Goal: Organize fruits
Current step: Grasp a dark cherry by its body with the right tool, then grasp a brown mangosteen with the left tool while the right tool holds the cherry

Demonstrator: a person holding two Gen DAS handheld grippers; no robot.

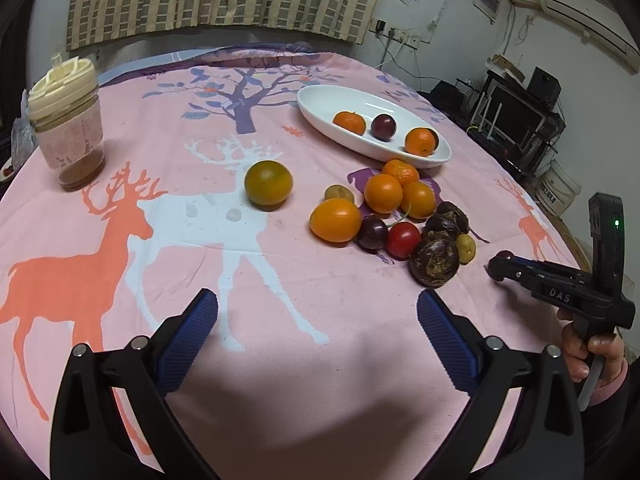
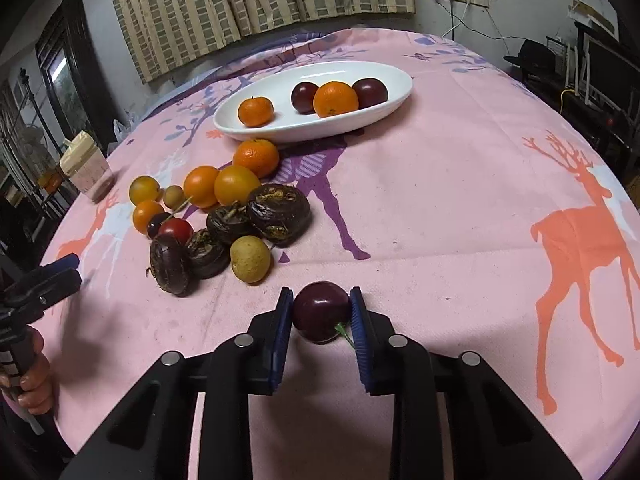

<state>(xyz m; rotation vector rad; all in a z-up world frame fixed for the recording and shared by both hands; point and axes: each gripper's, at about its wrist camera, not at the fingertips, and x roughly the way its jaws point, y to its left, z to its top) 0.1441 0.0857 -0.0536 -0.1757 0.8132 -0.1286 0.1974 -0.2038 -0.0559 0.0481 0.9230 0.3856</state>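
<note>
Through my left wrist camera, my left gripper (image 1: 316, 320) hangs over the pink deer-print tablecloth (image 1: 120, 240) with its blue-padded fingers spread wide and nothing between them. The long white oval ceramic dish (image 1: 436, 156) lies beyond, holding two small oranges and a dark plum. Just in front of the dish sits the loose heap of oranges, cherries, dark wrinkled fruits and small yellow ones (image 1: 400, 216); a greenish-yellow round citrus (image 1: 268, 183) stands alone to the dish's left, and a lidded clear plastic cup (image 1: 68, 128) stands far left of it. My right gripper (image 1: 500, 266) shows to the right of the heap, pinching something dark red. Through my right wrist camera, my right gripper (image 2: 320, 312) is closed most of the way on a dark purple cherry with a green stem (image 2: 320, 310), pads touching both its sides, well in front of the dish (image 2: 280, 132), which here shows two oranges and two plums.
</note>
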